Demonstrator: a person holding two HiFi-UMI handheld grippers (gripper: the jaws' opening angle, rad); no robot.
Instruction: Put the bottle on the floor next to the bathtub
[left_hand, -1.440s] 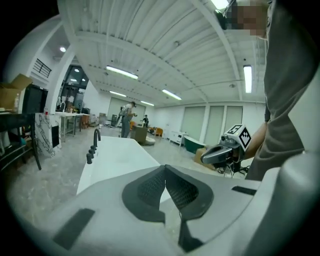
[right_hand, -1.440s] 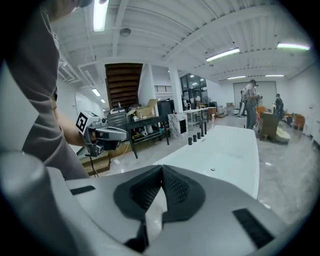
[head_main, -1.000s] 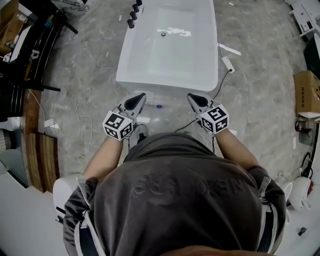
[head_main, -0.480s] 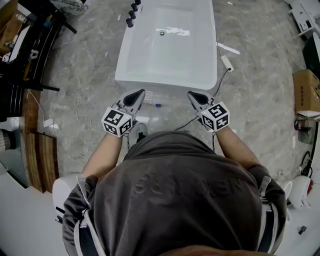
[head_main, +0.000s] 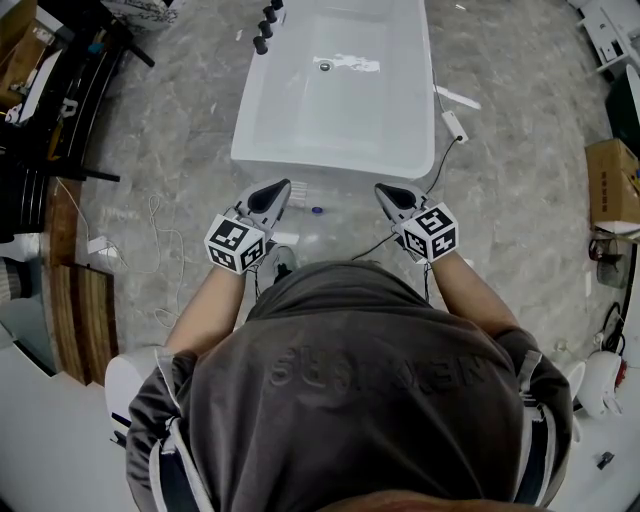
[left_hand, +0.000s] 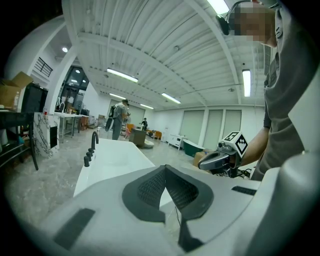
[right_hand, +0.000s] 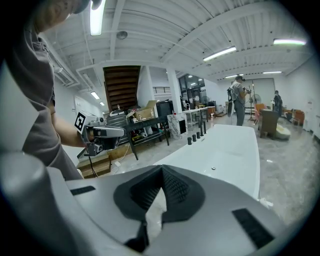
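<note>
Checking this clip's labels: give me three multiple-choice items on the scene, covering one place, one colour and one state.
1. Where do the black taps stand?
A. at the tub's far end
B. on the floor
C. at the tub's near end

2. What colour is the tub?
A. white
B. black
C. green

3. How is the left tool?
A. open wide
B. shut, empty
C. half open

Answers:
1 A: in the head view the taps line the far left corner of the rim.
2 A: its rim, walls and basin are all white.
3 B: its own view shows the jaws meeting at the tips with nothing between them.
</note>
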